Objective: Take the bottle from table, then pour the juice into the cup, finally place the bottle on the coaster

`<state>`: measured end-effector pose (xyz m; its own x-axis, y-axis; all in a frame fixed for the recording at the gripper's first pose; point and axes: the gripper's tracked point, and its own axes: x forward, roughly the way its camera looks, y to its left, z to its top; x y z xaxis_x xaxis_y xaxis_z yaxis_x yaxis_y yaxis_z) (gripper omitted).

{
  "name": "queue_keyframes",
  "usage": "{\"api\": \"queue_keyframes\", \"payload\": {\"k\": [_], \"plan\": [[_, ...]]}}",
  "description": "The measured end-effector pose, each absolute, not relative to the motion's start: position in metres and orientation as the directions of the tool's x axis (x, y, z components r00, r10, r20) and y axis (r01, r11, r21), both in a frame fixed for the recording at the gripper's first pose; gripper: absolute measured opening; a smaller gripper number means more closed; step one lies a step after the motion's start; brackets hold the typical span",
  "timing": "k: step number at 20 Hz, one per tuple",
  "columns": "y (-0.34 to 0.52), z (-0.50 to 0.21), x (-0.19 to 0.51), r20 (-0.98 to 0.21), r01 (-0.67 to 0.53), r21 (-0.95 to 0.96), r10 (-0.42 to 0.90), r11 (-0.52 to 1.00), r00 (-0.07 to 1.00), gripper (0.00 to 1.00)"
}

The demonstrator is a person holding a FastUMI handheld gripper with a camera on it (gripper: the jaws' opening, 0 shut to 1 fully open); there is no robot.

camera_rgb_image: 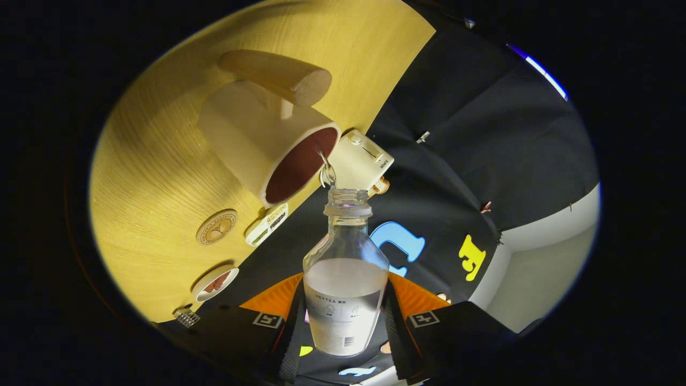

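Note:
My gripper (345,321) is shut on a clear glass bottle (345,279) holding pale whitish juice, its open neck (347,202) pointing away from the fingers. The whole view is rolled, so the bottle is tilted toward a cream cup (268,142) with a wooden handle (278,75) and a dark red inside (301,163). A thin stream of liquid (326,169) hangs between the bottle's mouth and the cup's rim. A round wooden coaster (216,227) lies on the yellow wood table (161,161), nearer the fingers than the cup.
A small cream box-shaped device (360,161) sits just beyond the cup at the table's edge. A small white rectangular item (266,224) lies beside the coaster. A little round dish (215,282) and a small metal clip (186,316) lie further along the table edge.

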<state>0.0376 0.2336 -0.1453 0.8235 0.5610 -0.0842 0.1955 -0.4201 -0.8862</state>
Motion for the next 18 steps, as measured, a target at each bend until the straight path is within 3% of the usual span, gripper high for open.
{"api": "queue_keyframes", "payload": {"k": [6,18], "plan": [[0.2343,-0.1392,0.0410,-0.068,0.276,-0.844,0.603,-0.459,0.795,0.70],[0.2344,-0.1374,0.0447,-0.065,0.284,-0.840,0.607,-0.461,0.792,0.69]]}}
